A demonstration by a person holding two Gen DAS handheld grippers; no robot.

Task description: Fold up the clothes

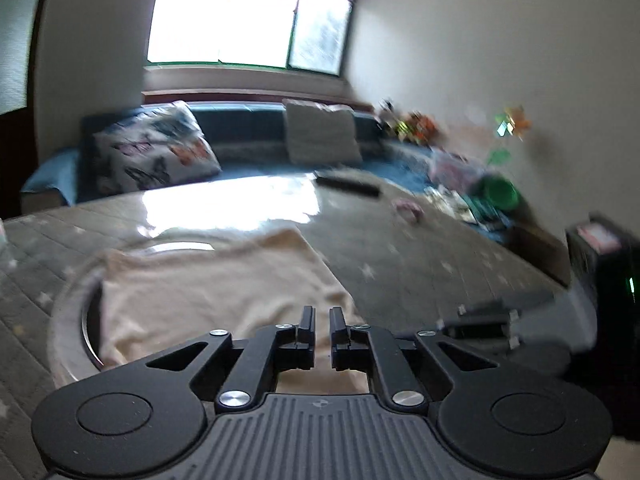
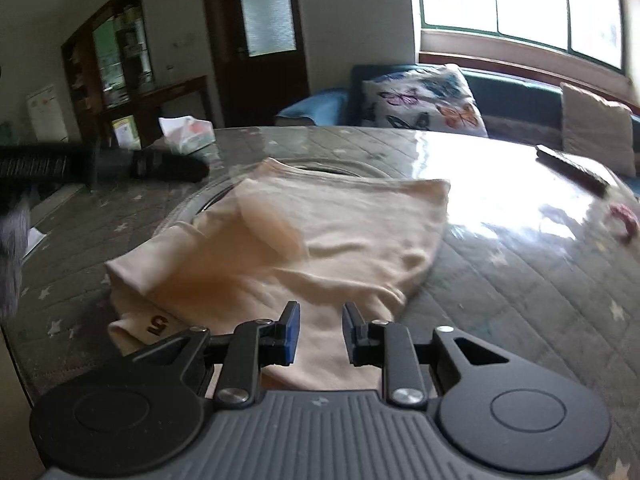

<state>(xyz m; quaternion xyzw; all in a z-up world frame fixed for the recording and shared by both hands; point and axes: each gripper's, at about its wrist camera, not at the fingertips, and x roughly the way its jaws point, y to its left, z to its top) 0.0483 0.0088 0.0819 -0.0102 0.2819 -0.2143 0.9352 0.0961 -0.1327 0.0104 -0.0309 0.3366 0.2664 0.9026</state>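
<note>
A cream garment (image 1: 208, 296) lies partly folded on the round table's grey star-patterned cover (image 1: 400, 264). My left gripper (image 1: 322, 316) hovers over its near edge, jaws a narrow gap apart and holding nothing. In the right wrist view the garment (image 2: 304, 248) shows a folded sleeve and a label marked 5 (image 2: 158, 325). My right gripper (image 2: 320, 316) is open and empty just above the garment's near edge. The other gripper (image 2: 100, 166) shows blurred at the far left; the right one shows blurred in the left wrist view (image 1: 492, 316).
A glass turntable (image 2: 192, 204) lies under the garment. A dark remote (image 1: 348, 186) and a small pink item (image 1: 408, 208) lie at the table's far side. A tissue pack (image 2: 188, 132) sits far left. A blue sofa with cushions (image 1: 156, 152) stands behind.
</note>
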